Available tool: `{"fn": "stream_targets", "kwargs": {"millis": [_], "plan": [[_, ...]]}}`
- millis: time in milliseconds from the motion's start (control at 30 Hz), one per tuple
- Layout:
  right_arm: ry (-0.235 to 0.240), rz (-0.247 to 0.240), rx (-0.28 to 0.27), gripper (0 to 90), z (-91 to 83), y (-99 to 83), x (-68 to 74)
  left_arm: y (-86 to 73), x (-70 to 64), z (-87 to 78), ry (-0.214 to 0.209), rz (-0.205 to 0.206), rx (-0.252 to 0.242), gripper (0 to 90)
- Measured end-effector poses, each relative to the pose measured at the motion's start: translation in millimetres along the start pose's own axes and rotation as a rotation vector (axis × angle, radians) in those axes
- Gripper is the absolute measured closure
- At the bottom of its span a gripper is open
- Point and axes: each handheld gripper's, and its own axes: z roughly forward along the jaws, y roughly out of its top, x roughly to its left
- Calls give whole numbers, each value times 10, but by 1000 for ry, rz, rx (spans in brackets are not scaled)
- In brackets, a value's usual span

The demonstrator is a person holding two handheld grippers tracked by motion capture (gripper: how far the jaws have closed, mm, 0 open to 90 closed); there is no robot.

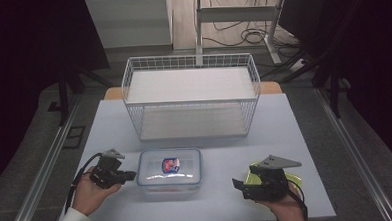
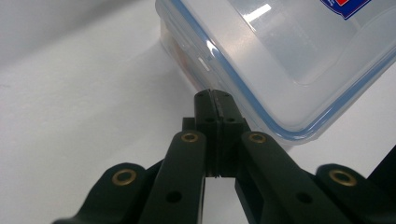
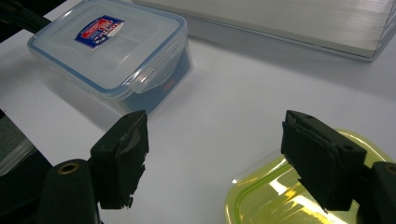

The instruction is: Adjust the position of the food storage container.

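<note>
Near front edge of pale surface [image 1: 295, 136], centred: clear plastic food container [image 1: 169, 172] with blue-sealed snap lid and red-and-blue label [image 1: 170, 165], lying flat, lid on. Left hand-held gripper [image 1: 129, 175] just beside container's left side, held in a hand with white sleeve, pointing right toward it; in left gripper view, jaws pressed fully together with nothing between them, tips [image 2: 214, 100] right at the container's [image 2: 289, 60] lower side wall near a rounded corner, contact or a hair's gap not distinguishable. Right hand-held gripper [image 1: 238, 184] at front right of surface, well apart from clear container, pointing left; in right gripper view, jaws spread wide, empty, white surface showing between them [image 3: 212, 154]. Beneath and just behind right gripper: yellow-green translucent lid [image 1: 292, 178], flat on surface, partly covered by gripper body; in right gripper view, same lid [image 3: 271, 200] under the right-hand jaw, whether touched by it not clear. Same view: clear container [image 3: 112, 51] farther off at upper left, label upward. Behind both, toward far edge: white wire rack [image 1: 191, 95] with two shelves, standing upright, well apart from container and grippers.
</note>
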Motion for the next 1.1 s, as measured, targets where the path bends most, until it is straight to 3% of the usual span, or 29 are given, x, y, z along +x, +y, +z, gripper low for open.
{"fn": "stream_targets", "kwargs": {"millis": [1100], "plan": [[-4,4,-6,232,-24,8,-16,76,-90,78,-25,6,-7,900]]}}
